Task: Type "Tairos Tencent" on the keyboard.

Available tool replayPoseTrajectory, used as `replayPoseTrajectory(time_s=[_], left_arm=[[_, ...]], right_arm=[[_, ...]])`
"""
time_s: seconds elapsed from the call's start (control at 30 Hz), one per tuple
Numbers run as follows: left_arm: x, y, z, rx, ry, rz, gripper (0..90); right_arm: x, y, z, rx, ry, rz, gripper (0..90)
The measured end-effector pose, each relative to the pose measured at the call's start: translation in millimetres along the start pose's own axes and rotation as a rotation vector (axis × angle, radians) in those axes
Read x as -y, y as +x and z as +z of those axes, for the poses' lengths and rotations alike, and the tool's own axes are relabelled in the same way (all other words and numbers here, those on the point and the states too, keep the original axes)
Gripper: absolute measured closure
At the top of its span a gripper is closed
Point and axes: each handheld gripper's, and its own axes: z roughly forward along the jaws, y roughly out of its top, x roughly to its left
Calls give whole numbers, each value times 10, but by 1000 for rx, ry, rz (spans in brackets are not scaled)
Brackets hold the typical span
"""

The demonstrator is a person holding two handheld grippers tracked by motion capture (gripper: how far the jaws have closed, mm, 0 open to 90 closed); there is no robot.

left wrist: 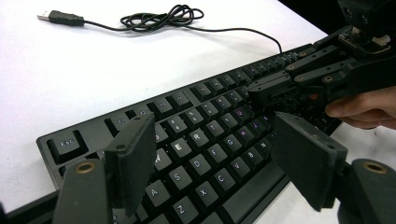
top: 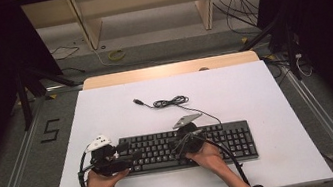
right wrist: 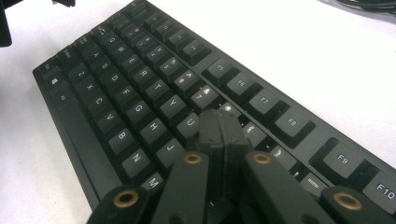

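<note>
A black keyboard [top: 222, 140] lies across the near part of a white board [top: 255, 89]. Its thin cable [top: 171, 102] is coiled behind it and ends in a USB plug [top: 138, 101]. My left gripper [top: 131, 156] is at the keyboard's left end. In the left gripper view, the left gripper [left wrist: 212, 130] is open, its jaws wide apart above the letter keys [left wrist: 196, 140] with nothing between them. My right gripper [right wrist: 222, 123] is shut, its pads pressed together with nothing held, and its tip is low over the keys by the number row. From the left gripper view, the right gripper [left wrist: 261, 91] points at the keyboard's middle.
The white board rests on a wooden table [top: 171, 69] whose far edge shows behind it. Bare board lies behind the keyboard and to its right. Pale shelving [top: 145, 5] and loose cables [top: 237, 6] are on the floor beyond. A "5" mark [top: 50, 130] lies to the left.
</note>
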Motion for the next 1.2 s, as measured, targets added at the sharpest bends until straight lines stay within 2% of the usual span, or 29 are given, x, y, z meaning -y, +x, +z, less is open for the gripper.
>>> replayPoseTrajectory(time_s=[0.37,0.47,0.6,0.73,1.0,1.2], left_arm=[[1,10,1,-4,3,-2,304],[1,14,2,-5,2,-6,304],[2,19,3,-4,8,-3,304],[2,24,5,-5,7,-8,304],[1,27,4,-6,8,-7,304],[-4,30,13,-9,15,-6,304]], right_arm=[[24,3,30,5,11,4,900],[22,12,31,11,12,-14,900],[18,3,27,4,13,9,900],[7,-15,-15,-3,-7,28,900],[-8,-31,-115,-9,-52,33,900],[-7,-54,-174,-18,-70,48,844]])
